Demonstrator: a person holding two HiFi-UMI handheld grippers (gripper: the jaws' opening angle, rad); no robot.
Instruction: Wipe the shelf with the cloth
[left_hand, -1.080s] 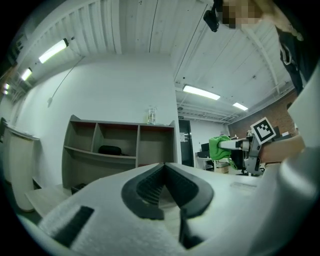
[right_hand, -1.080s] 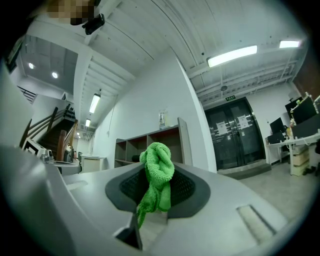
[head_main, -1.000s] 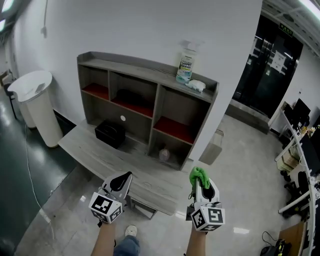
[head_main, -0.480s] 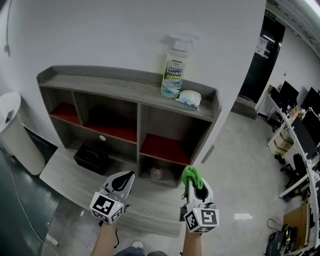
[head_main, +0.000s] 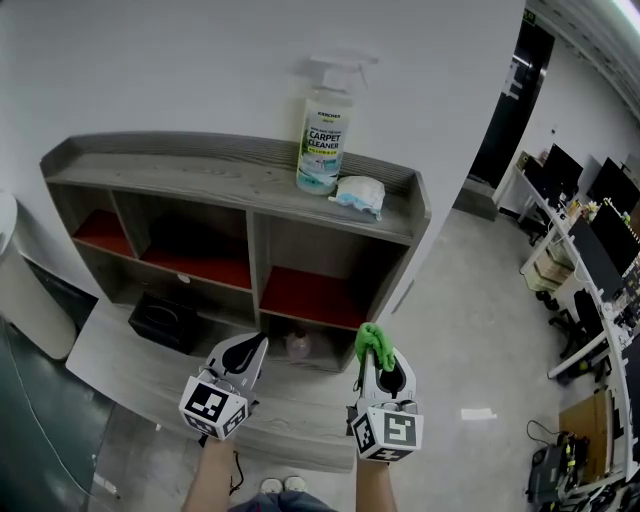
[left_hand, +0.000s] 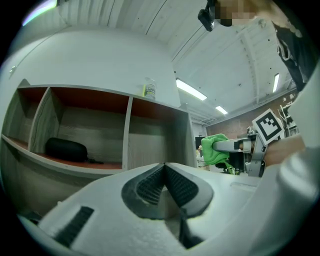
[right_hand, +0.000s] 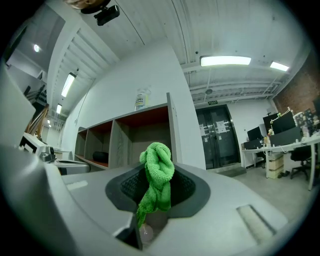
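Just in front of the shelf (head_main: 230, 180), I hold the green cloth (head_main: 373, 343) clamped in my right gripper (head_main: 378, 362); my left gripper (head_main: 255, 346), beside it, is clenched empty.

The shelf (head_main: 200, 175) is matt grey wood with visible grain; the cloth (head_main: 373, 345) is soft and fuzzy; the spray bottle (head_main: 323, 140) is clear plastic.
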